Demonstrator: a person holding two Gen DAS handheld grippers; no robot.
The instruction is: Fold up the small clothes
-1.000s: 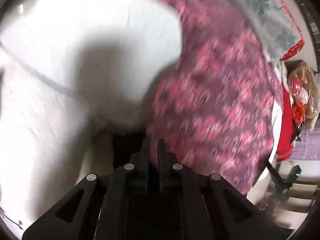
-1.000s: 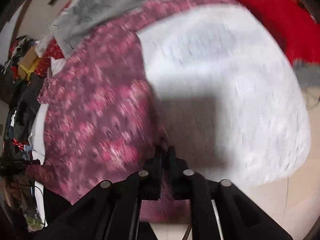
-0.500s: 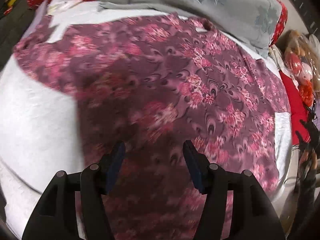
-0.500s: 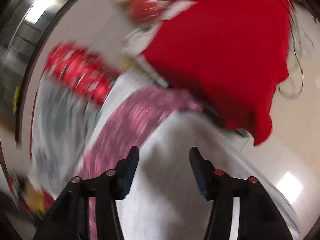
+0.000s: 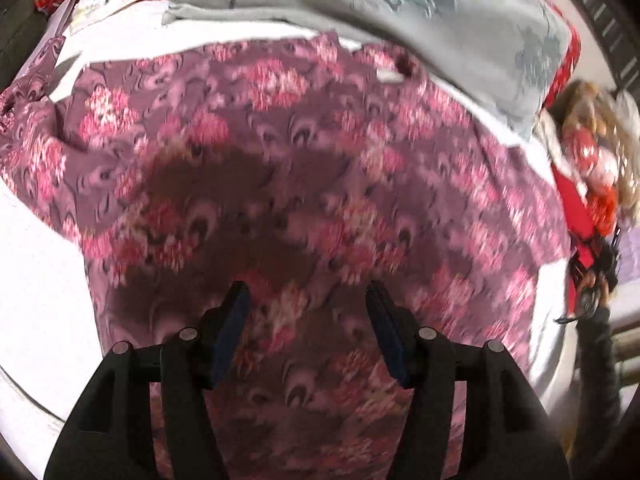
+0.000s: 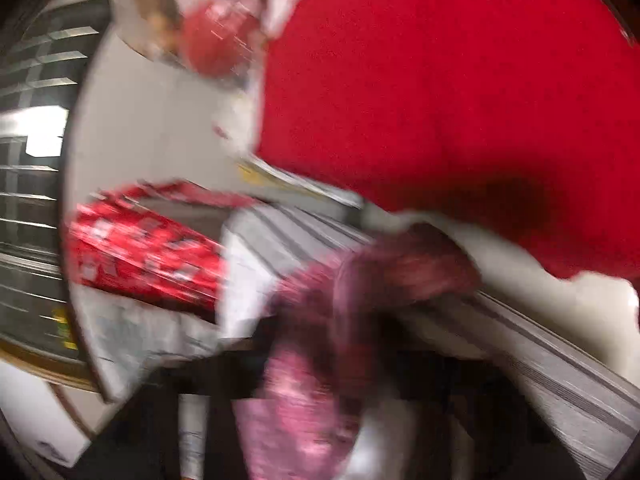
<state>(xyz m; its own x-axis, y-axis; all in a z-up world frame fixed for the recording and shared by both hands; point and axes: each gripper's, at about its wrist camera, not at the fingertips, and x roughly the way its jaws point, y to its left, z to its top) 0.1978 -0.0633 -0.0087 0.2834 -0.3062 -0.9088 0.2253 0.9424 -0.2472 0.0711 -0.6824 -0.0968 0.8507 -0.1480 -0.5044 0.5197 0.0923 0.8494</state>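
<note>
Left gripper (image 5: 306, 332) has jaws apart with nothing between them, poised over the purple floral garment (image 5: 320, 184) spread flat on the white table (image 5: 36, 280), reaching its far edge by a grey cushion (image 5: 420, 16). Right view badly blurred: right gripper shut; floral cloth (image 6: 304, 400) bunched low, red cloth (image 6: 460, 80) beyond.

A white-covered surface (image 5: 36, 280) carries the purple floral garment (image 5: 304, 168), spread flat; a grey embroidered cushion (image 5: 420, 20) lies at its far edge; white papers (image 5: 96, 4) lie beside that.
</note>
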